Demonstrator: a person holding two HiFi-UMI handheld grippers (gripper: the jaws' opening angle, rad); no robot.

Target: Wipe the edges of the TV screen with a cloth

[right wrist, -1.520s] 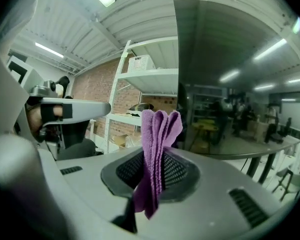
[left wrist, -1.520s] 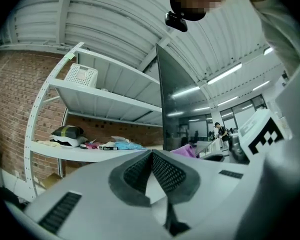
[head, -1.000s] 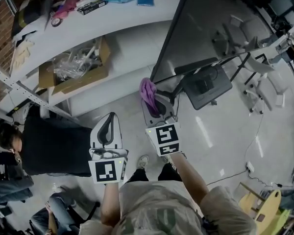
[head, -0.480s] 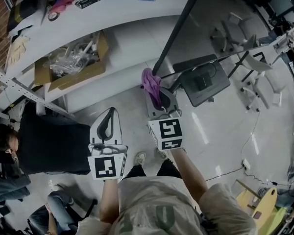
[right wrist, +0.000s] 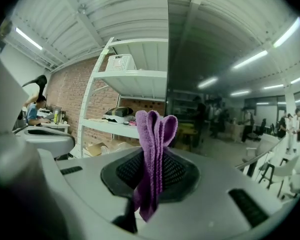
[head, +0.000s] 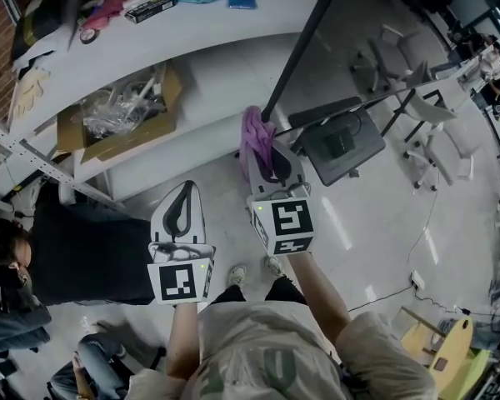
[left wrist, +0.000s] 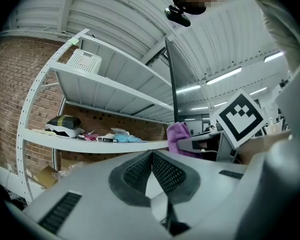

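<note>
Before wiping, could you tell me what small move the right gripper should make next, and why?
Probably nudge the right gripper forward until the purple cloth presses the edge of the TV screen: the cloth is clamped and sits by its lower corner.

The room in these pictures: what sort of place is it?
Probably a workshop or lab office: white metal shelves against a brick wall, a big TV screen, and office chairs.
</note>
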